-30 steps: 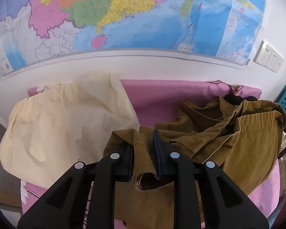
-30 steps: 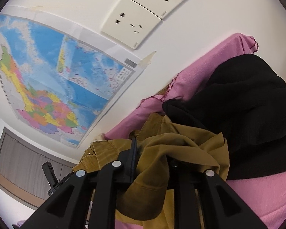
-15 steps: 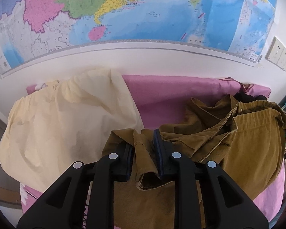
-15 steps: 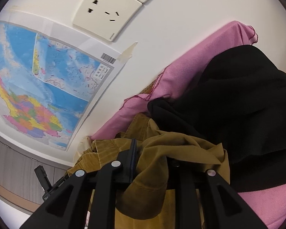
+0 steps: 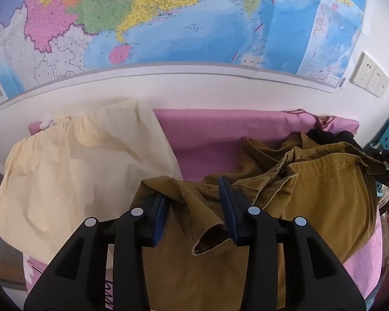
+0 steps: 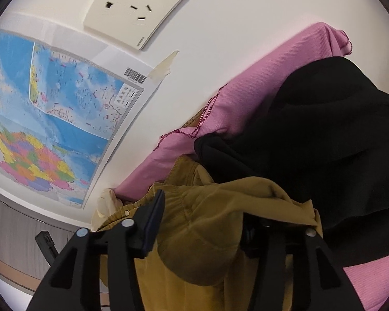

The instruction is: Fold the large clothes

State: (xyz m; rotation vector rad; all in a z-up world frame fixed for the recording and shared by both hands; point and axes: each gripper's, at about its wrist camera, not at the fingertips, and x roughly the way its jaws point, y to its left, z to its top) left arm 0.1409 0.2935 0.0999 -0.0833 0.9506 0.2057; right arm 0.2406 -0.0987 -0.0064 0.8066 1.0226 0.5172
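Both claws have just been opening. The left claw (image 5: 194, 207) and right claw (image 6: 202, 223) stand parted, with the brown trousers (image 5: 324, 194) lying loose between them on the pink cloth (image 5: 207, 129). Best withdraw each claw straight back so no fabric snags.

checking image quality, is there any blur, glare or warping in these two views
Left wrist view: sharp and evenly lit, the fisheye bowing the map edge. Right wrist view: also sharp, the socket skewed, the black garment dark with little detail. No glare in either.
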